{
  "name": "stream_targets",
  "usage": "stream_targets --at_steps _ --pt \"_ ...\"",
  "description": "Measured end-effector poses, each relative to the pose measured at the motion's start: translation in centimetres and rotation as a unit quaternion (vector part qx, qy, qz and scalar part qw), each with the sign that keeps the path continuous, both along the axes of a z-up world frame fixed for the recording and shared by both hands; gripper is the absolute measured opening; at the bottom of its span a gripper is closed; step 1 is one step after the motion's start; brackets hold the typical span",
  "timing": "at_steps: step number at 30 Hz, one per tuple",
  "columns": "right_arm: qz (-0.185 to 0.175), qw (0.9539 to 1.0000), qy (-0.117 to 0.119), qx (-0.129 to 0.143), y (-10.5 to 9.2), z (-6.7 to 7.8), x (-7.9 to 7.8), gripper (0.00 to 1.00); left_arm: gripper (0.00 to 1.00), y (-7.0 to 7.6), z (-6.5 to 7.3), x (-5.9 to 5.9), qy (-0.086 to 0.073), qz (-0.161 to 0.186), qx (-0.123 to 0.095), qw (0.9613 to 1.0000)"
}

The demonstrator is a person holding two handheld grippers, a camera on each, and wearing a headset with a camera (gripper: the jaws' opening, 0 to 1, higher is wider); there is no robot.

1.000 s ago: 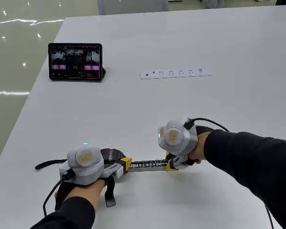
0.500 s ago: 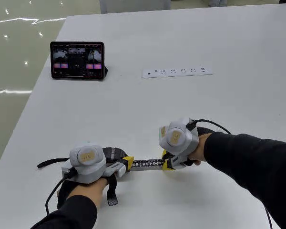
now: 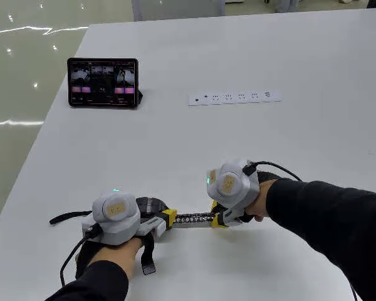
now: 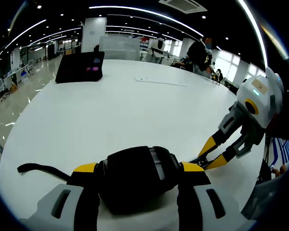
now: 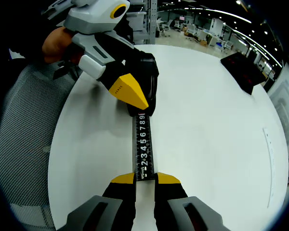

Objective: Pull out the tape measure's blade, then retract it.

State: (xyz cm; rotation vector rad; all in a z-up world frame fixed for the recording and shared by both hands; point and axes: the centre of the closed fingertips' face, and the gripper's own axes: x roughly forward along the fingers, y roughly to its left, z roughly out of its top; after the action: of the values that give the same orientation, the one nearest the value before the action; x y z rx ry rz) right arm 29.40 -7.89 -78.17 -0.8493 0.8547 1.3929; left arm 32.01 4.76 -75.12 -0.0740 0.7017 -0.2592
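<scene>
Head view: left gripper point(image 3: 165, 218) is clamping the case point(image 3: 149, 204) on the table point(image 3: 269, 144), anchoring it against the pull. Left gripper view: jaws are hugging both case sides. Right gripper view: right gripper point(image 5: 144, 180), nearly closed, is pinching the blade point(image 5: 142, 144) tip, short length showing.

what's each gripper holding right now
left gripper: shut on tape measure
right gripper: shut on blade
</scene>
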Motion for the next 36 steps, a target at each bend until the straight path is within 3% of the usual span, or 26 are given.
stream_targets --at_steps 36 --pt "-0.016 0.9997 0.001 0.017 1.8 0.2 0.1 0.10 0.61 0.2 0.1 0.0 0.007 0.004 -0.019 0.9998"
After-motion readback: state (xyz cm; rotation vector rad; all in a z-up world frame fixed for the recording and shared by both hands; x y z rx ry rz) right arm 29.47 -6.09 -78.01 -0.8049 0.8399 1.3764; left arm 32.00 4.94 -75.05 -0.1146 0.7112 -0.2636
